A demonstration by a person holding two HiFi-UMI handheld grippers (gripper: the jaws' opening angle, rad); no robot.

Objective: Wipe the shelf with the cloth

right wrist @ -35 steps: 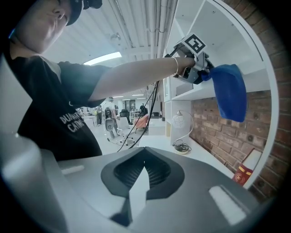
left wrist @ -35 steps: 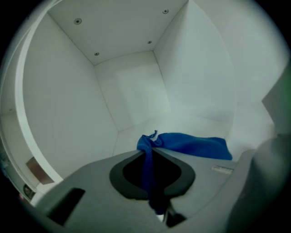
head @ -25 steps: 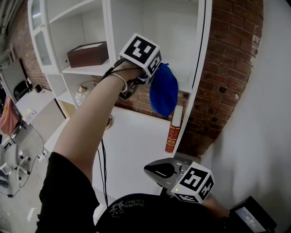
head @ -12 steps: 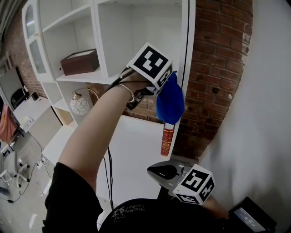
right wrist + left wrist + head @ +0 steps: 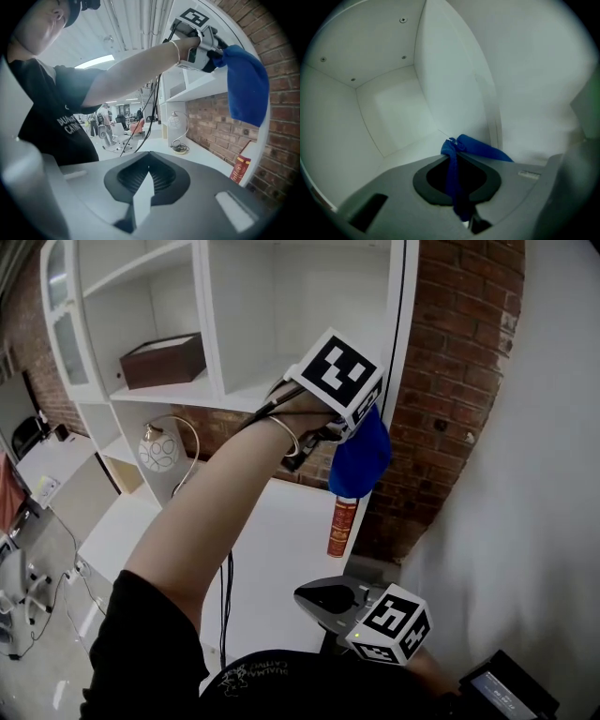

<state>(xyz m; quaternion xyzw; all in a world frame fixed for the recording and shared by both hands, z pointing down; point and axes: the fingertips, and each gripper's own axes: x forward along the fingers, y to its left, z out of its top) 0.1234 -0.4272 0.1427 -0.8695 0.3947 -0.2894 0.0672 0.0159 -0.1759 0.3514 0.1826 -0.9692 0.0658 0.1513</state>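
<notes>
Blue cloth [image 5: 360, 460], white shelf [image 5: 246, 381]

Cloth [image 5: 361, 457]: blue fabric, soft, matt, hanging in limp folds.
Shelf [image 5: 214, 324]: white boards, smooth, faint satin sheen.
Wall [image 5: 459, 352]: rough red brick, matt mortar lines.
Left gripper [image 5: 454, 159]: grey plastic body, smooth, matt; black inset duller.
Box [image 5: 161, 359]: dark brown, wood-like, low sheen.
Red container [image 5: 340, 526]: glossy.

Head view: high up, tilted steeply down at the white shelf unit [image 5: 211, 334] and desk [image 5: 272, 540]. Left gripper view: close-in, faces the back corner of a shelf compartment [image 5: 393, 112]. Right gripper view: low, faces upward; shares blue cloth [image 5: 246, 89], lamp [image 5: 174, 123], red container [image 5: 239, 169] with head view.
</notes>
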